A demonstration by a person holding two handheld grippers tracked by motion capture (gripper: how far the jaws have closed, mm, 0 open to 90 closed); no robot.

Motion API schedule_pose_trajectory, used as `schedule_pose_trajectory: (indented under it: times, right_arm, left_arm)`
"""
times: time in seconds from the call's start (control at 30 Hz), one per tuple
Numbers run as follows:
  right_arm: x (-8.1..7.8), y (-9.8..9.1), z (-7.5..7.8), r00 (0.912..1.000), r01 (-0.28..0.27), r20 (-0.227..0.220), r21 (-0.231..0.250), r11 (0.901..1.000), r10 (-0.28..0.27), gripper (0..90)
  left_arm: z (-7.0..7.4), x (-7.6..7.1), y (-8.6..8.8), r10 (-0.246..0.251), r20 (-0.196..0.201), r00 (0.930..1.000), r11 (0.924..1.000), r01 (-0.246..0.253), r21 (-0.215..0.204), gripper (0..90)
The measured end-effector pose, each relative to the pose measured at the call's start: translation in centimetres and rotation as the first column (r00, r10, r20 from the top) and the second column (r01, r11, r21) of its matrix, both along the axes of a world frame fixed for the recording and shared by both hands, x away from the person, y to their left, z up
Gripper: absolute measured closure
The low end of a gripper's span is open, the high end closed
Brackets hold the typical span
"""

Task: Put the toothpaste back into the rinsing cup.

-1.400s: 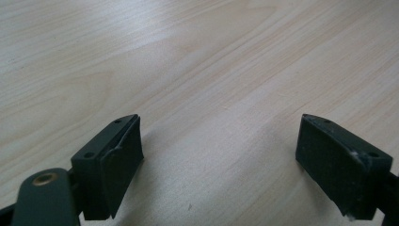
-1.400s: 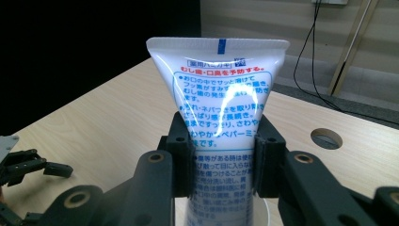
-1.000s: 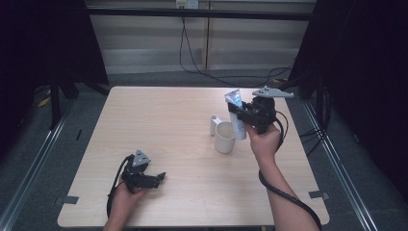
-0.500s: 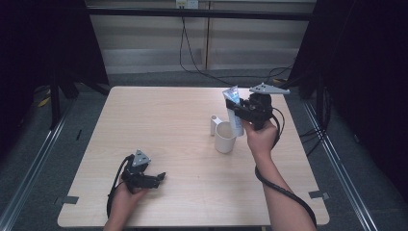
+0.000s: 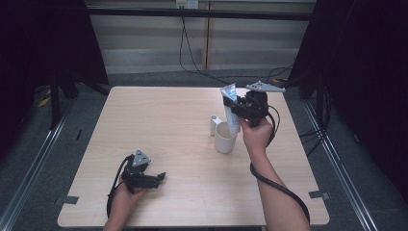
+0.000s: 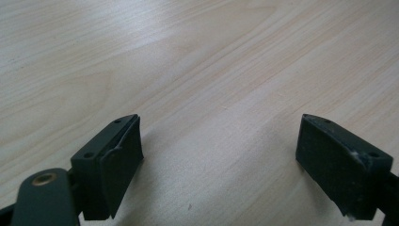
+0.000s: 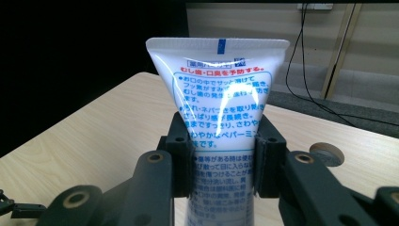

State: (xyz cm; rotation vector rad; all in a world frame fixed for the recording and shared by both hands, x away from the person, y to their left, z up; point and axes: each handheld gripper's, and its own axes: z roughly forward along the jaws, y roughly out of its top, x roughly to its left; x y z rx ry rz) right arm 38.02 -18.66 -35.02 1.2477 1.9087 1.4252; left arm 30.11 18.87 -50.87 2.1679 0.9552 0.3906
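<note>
While the right claw clamps a toothpaste tube above the cup, right of centre, the tube's crimped end points up. Lower left, the left claw rests spread apart on the surface.

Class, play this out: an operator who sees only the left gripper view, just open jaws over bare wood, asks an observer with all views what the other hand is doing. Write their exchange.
Operator: What does the right gripper hold?
Observer: A white toothpaste tube, clamped between its jaws, crimped end up.
Operator: Is there anything below it?
Observer: Yes, a cream cup stands on the table, with the tube's lower end at its rim.
Operator: Anything else near the cup?
Observer: A small white object stands just beside it, on the left in the high view.
Operator: And where is my gripper?
Observer: The left gripper lies low near the table's front edge, far from the cup.
</note>
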Motion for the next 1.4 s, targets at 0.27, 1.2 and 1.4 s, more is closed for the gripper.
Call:
schedule_pose_trajectory:
  times: [0.27,1.2,1.4]
  right_arm:
    - [0.5,0.3,-0.8,0.9999,0.013,-0.008,-0.006,0.9999,-0.013,66.0]
    - [1.4,1.3,-2.4,0.9991,0.042,0.002,-0.036,0.9985,-0.042,65.1]
    - [1.3,1.3,-2.8,0.9991,0.042,0.002,-0.051,0.9978,-0.042,64.7]
  left_arm:
    - [0.0,0.0,0.0,0.001,0.001,1.0000,1.0000,-0.001,-0.003,14.7]
    - [0.0,0.0,0.0,0.001,0.001,1.0000,1.0000,-0.001,-0.002,14.7]
    - [0.0,0.0,0.0,0.000,0.001,1.0000,1.0000,0.000,-0.002,14.7]
